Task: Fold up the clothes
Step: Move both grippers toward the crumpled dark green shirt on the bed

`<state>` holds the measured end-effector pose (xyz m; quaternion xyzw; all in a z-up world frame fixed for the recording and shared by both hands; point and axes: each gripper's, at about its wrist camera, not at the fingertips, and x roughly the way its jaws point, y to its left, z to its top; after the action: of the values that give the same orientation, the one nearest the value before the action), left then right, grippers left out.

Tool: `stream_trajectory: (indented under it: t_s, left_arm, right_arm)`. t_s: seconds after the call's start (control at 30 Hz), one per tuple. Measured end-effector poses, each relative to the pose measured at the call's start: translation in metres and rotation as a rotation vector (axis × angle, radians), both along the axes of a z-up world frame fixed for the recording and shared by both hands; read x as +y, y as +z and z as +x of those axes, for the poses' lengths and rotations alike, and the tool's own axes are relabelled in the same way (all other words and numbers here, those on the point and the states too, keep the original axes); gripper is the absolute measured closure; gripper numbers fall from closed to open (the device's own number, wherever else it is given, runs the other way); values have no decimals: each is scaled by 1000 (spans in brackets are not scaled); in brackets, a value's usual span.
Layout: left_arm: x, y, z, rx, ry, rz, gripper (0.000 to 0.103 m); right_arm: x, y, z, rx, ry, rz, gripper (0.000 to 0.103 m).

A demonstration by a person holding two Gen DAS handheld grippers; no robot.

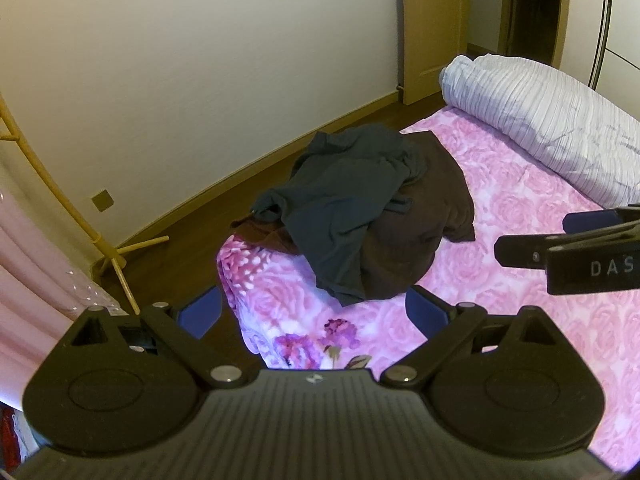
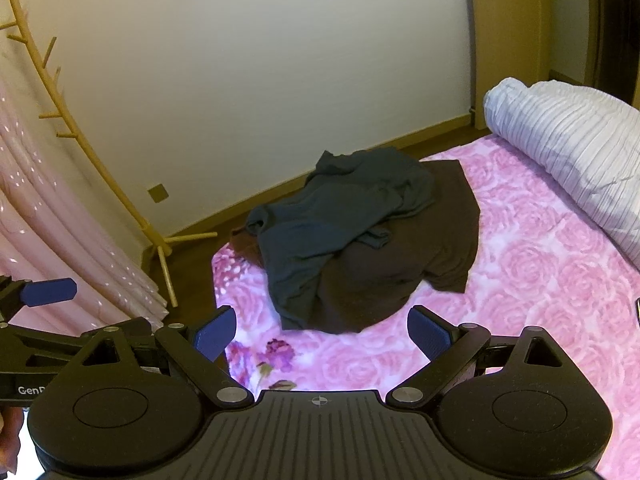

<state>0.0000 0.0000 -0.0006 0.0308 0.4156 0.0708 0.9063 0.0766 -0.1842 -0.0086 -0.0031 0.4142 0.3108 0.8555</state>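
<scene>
A: Where are the clothes?

B: In a heap near the bed's [image 2: 540, 280] foot corner, on the side by the wall. A teal shirt [image 1: 336, 208] lies crumpled on top of a brown shirt [image 1: 424, 232]; part of the brown one hangs over the edge there. Neither is folded as they lie.

A: How will they handle?

B: My guess is soft, light knit, limp and not slippery. They will sag and bunch when lifted, and the two may drag on each other. I would pinch the teal one at a hem or shoulder seam, one spot per tool, so it comes away spread and not balled. The collar is hard to make out in the folds.

A: And the tongs?

B: The left tongs [image 1: 314, 312] are spread wide with nothing between the blue pads, hovering over the foot corner just short of the heap. The right tongs [image 2: 320, 330] are the same: wide apart, empty, aimed at the heap. Each shows at the edge of the other's view.

A: Anything in the way?

B: A rolled white quilt [image 2: 568, 148] lies across the far end, well apart from the heap, leaving bare sheet between for spreading. A coat rack [image 2: 80, 140] and pink curtain [image 2: 60, 220] stand off the bed on the left, by the foot corner; a wide swing there could catch them.
</scene>
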Motion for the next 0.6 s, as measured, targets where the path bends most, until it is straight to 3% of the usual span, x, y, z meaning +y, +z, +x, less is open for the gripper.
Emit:
stream_trajectory:
  t_s: [0.3, 0.47, 0.6]
  left_arm:
    - [0, -7, 0, 12, -12, -43, 6]
    - [24, -40, 39, 47, -84, -22, 9]
    - [42, -76, 91, 106, -210, 39, 10]
  right_arm:
    - [1, -7, 16, -2, 13, -7, 8]
    - [19, -21, 44, 2, 20, -15, 8]
    - [39, -40, 81, 6, 17, -25, 8]
